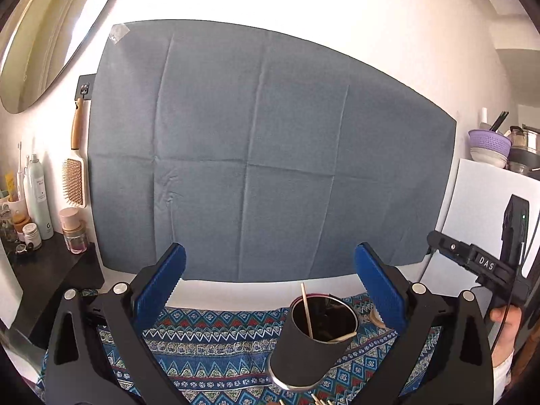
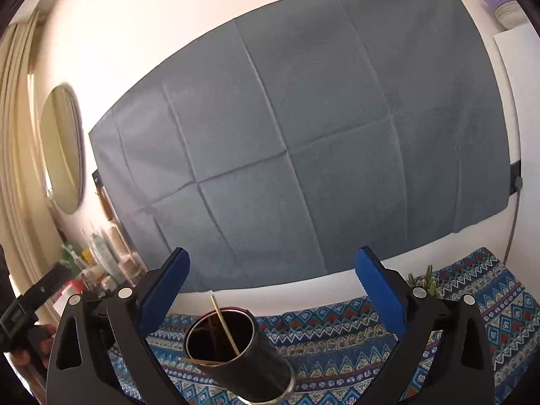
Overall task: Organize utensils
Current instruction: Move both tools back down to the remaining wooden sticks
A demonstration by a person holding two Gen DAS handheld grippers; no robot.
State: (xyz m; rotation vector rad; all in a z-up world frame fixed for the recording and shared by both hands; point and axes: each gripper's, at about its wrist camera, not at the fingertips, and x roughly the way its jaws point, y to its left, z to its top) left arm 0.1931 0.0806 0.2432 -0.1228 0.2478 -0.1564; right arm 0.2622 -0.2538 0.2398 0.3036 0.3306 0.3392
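A black cup stands on the blue patterned cloth with two wooden chopsticks leaning inside it. More wooden stick tips lie on the cloth at the bottom edge. My left gripper is open and empty, raised above and behind the cup. In the right wrist view the same cup holds two sticks. My right gripper is open and empty above it. The right gripper's body shows at the right of the left view.
A grey-blue cloth hangs on the wall behind. A black shelf at left holds bottles and a hairbrush. A white cabinet at right carries bowls and pots. A small cactus stands on the patterned cloth.
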